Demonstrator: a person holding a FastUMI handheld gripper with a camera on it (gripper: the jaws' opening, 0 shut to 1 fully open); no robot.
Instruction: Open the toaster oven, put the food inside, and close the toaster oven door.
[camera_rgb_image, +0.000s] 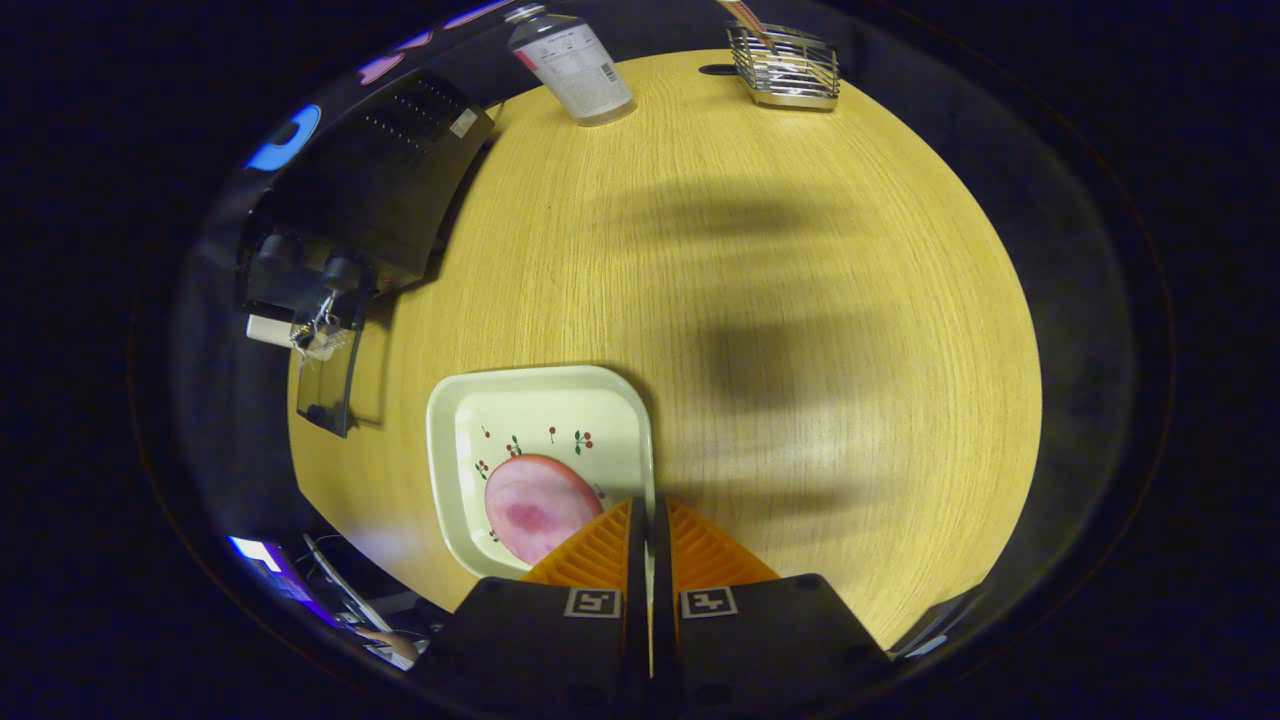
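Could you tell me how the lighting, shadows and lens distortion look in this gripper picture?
Gripper view: the fisheye lens bows the wooden table into a dome; soft dark shadows lie across it beyond the gripper, whose fingers pinch the plate rim; the toaster oven is dim; the bottle stays fairly sharp.

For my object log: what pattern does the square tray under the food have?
Small red cherries on a cream square tray, clearest in the gripper view; the gripper pinches its rim.

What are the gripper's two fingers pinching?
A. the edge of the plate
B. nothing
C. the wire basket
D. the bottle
A. The hand-held gripper has its fingers nearly closed with the white plate's rim between them; the pink food sits on that plate.
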